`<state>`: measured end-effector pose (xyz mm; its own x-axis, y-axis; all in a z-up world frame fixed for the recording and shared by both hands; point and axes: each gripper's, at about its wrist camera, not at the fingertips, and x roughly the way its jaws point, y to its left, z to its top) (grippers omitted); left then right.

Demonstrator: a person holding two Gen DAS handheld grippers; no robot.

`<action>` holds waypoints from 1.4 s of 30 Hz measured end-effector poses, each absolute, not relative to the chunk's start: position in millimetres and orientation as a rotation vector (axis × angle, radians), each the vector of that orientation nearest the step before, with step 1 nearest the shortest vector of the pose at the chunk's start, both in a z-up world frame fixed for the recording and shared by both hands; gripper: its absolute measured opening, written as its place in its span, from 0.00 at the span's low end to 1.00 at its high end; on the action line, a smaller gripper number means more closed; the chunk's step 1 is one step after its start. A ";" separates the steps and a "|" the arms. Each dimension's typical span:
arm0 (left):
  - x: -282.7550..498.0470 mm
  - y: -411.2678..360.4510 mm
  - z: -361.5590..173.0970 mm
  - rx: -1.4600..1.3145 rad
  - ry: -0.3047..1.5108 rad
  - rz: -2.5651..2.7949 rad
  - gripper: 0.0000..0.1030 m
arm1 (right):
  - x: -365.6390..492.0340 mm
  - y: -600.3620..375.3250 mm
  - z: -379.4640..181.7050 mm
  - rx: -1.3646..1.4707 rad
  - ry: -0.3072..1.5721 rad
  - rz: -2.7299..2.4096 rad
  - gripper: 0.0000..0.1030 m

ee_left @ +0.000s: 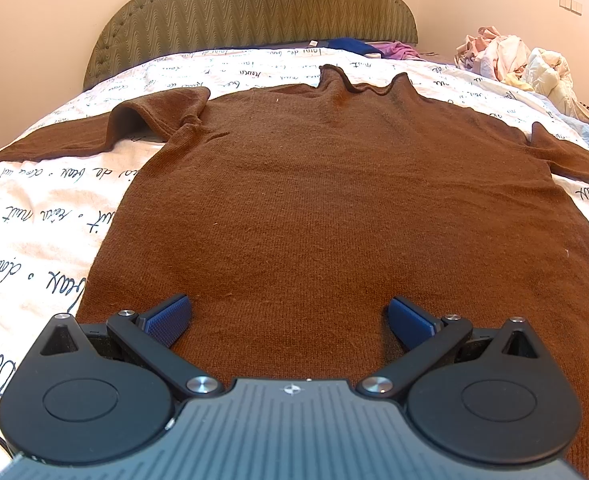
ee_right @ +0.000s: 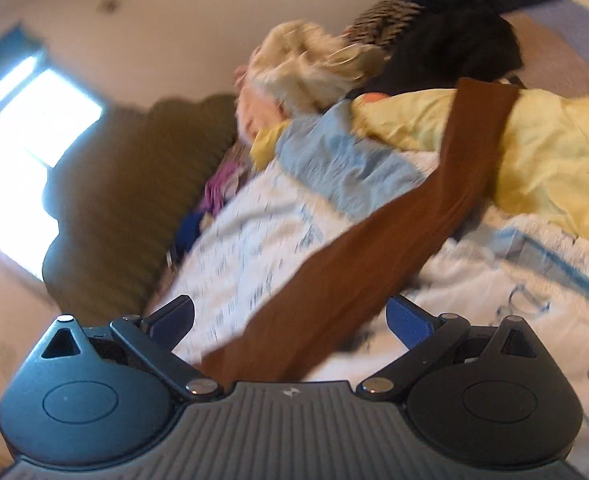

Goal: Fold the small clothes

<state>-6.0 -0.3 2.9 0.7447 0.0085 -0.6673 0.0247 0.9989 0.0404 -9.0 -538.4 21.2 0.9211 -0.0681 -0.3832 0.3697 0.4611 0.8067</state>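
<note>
My left tongs (ee_left: pixel 289 320) gape wide over the hem of the brown sweater (ee_left: pixel 334 200), which lies flat on the bed (ee_left: pixel 34 232) ahead of them. My right tongs (ee_right: pixel 290 320) are spread too, with the sweater's sleeve (ee_right: pixel 374 240) running forward between their tips.

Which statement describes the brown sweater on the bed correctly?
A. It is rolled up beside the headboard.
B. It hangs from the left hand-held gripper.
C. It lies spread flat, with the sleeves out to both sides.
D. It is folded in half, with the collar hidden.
C: the brown sweater lies flat on the bed cover, collar toward the headboard, both sleeves spread outward.
</note>
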 end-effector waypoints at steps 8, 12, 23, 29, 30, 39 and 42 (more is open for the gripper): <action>-6.2 -0.5 2.8 0.048 0.731 -0.009 1.00 | -12.1 -591.1 -12.4 1.204 0.249 -0.354 0.77; -6.3 -0.5 2.8 0.047 0.731 -0.009 1.00 | -14.5 -612.5 -20.8 1.224 0.222 -0.410 0.45; -6.1 -0.9 2.2 0.042 0.730 -0.011 1.00 | 2.5 -627.9 -13.7 1.147 0.267 -0.535 0.05; -5.5 -1.0 1.7 0.039 0.730 -0.012 1.00 | 47.5 -520.5 75.1 0.749 0.281 -0.279 0.05; -5.5 -1.1 1.7 0.039 0.730 -0.012 1.00 | 56.6 -487.4 86.3 0.691 0.297 -0.189 0.05; -7.9 2.7 2.2 0.025 0.722 -0.026 1.00 | 69.2 -245.8 98.2 0.395 0.342 0.269 0.93; -12.7 14.6 5.4 -0.058 0.694 -0.064 1.00 | 53.3 -253.8 81.0 0.541 0.338 0.291 0.94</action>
<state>-12.7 14.6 5.4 0.7669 -0.0782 -0.6369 0.0398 0.9964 -0.0744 53.3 -253.8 81.0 0.9045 0.3555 -0.2355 -0.1801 0.8190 0.5448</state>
